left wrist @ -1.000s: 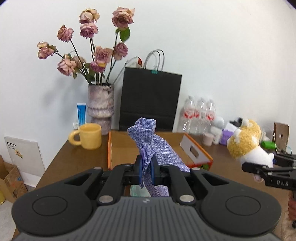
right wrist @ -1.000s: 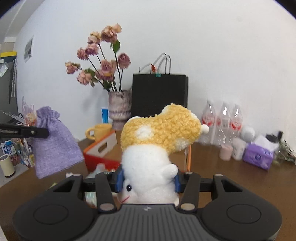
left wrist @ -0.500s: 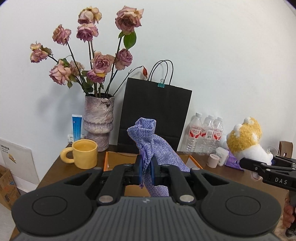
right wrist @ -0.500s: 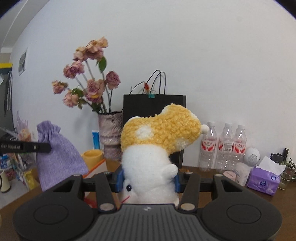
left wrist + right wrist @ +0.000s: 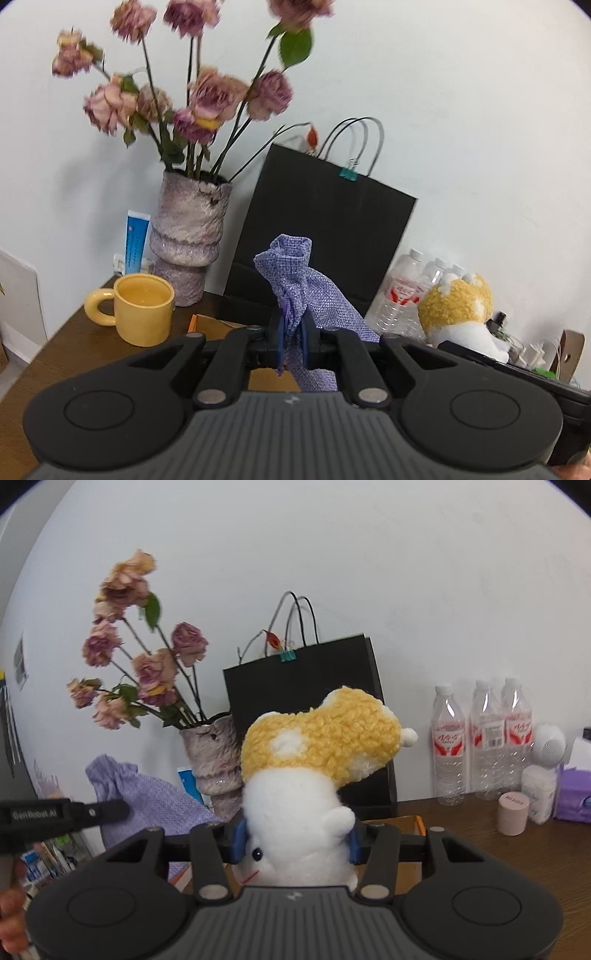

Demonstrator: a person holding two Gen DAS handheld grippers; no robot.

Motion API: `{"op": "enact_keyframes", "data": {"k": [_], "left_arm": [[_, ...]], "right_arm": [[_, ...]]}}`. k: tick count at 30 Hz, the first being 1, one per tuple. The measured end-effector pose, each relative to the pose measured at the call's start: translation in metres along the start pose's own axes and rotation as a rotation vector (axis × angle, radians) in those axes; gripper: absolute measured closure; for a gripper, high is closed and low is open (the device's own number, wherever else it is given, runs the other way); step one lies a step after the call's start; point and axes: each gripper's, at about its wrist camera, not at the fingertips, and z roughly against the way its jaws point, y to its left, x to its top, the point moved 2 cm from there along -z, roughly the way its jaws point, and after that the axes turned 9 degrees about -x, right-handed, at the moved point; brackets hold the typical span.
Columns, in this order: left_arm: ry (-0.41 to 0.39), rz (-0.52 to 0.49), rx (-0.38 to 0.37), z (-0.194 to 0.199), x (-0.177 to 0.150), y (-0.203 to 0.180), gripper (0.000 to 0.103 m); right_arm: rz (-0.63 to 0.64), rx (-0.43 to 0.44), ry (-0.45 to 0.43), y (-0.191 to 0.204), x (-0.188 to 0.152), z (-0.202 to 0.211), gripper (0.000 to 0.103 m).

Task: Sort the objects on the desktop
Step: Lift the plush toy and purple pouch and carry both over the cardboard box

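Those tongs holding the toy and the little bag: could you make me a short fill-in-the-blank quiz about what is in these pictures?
1. The left tongs pinch a purple ____.
2. The right tongs squeeze a white and ____ plush toy.
3. The mug near the vase is coloured ____.
4. Beside the black paper bag stand ____ water bottles.

Missing words: bag; yellow; yellow; three
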Motion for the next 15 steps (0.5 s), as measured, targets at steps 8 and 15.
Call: {"op": "enact_keyframes", "data": {"k": [8, 15], "left_arm": [[0.081, 0.071, 0.036, -0.055, -0.009, 0.032, 0.094], [0.148, 0.111, 0.107, -0.09, -0.019, 0.057, 0.094]], "right_arm": [[0.007, 0.012, 0.099, 0.011, -0.006, -0.062, 0.055], [0.011, -0.008, 0.219, 0.016, -0.021, -0.117, 0.055]]}}
